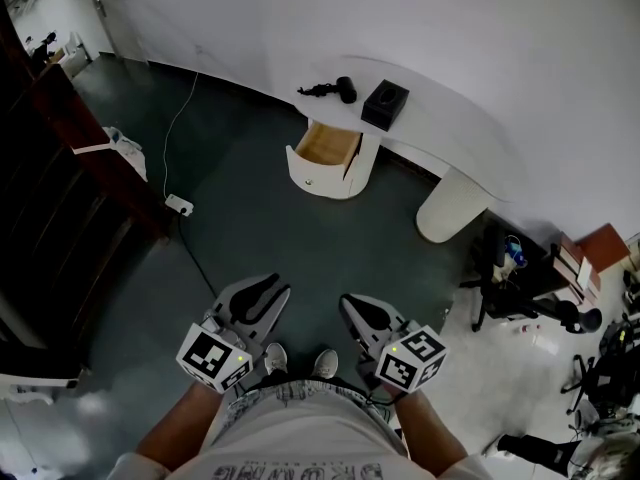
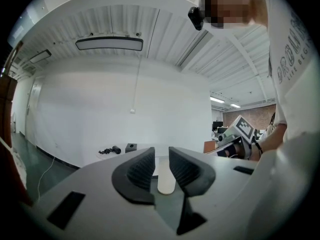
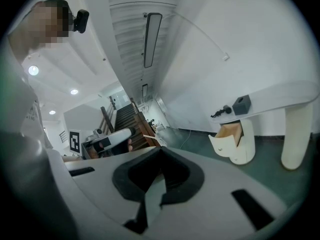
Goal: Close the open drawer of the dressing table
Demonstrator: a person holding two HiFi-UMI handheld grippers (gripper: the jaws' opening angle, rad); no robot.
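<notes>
One drawer (image 1: 325, 146) stands pulled out of the rounded pedestal of the white dressing table (image 1: 440, 118), its wooden inside showing. A black hair dryer (image 1: 335, 90) and a black box (image 1: 385, 105) lie on the tabletop above it. Both tools are held at the person's waist, well apart from the drawer. The left gripper (image 1: 262, 290) has its jaws parted on nothing, and the right gripper (image 1: 355, 308) has its tips touching and holds nothing. The right gripper view shows the drawer. The left gripper view shows only the tabletop.

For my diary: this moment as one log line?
drawer open | left gripper open, empty | right gripper shut, empty | neither at drawer
</notes>
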